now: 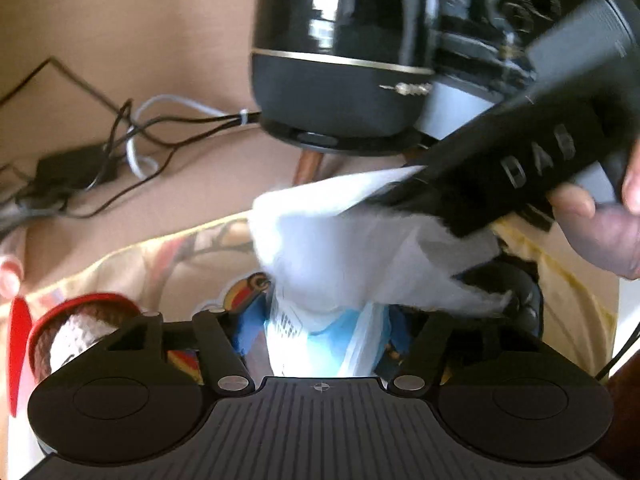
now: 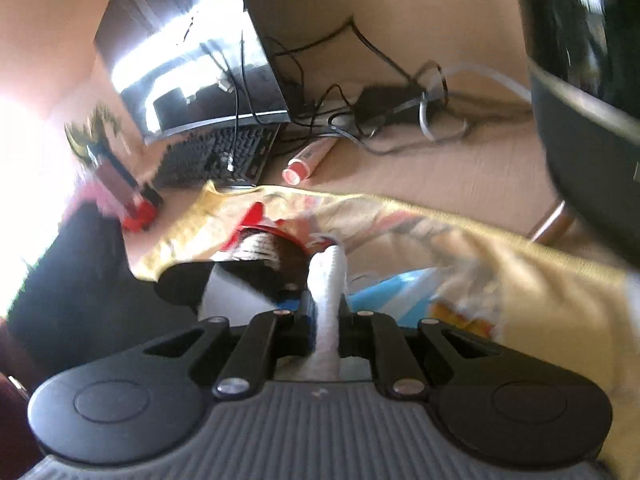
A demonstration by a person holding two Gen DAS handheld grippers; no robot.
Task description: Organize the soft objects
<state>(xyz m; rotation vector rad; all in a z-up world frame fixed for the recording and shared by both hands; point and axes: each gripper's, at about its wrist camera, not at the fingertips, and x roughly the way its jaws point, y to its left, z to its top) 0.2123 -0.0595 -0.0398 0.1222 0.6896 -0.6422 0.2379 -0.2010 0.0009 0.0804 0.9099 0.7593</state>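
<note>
A white cloth (image 1: 340, 240) hangs in the air over a yellow printed cloth (image 1: 160, 264) spread on the table. My right gripper (image 1: 400, 200) comes in from the right with a hand (image 1: 600, 232) behind it, and is shut on the cloth's upper edge. In the right wrist view the white cloth (image 2: 326, 280) is pinched between the closed fingers of my right gripper (image 2: 326, 276). My left gripper (image 1: 332, 308) sits below the cloth with its jaws apart, its tips hidden by the fabric. A blue-and-white plastic bag (image 1: 320, 344) lies between them. A knitted piece with a red rim (image 1: 76, 332) lies at the left.
A glossy black appliance (image 1: 340, 60) stands just behind the cloths on thin legs. Tangled cables and a power brick (image 1: 80, 168) lie at the back left. The right wrist view shows a keyboard (image 2: 216, 156), a monitor (image 2: 192, 60), a pink tube (image 2: 304, 160) and a red toy (image 2: 132, 196).
</note>
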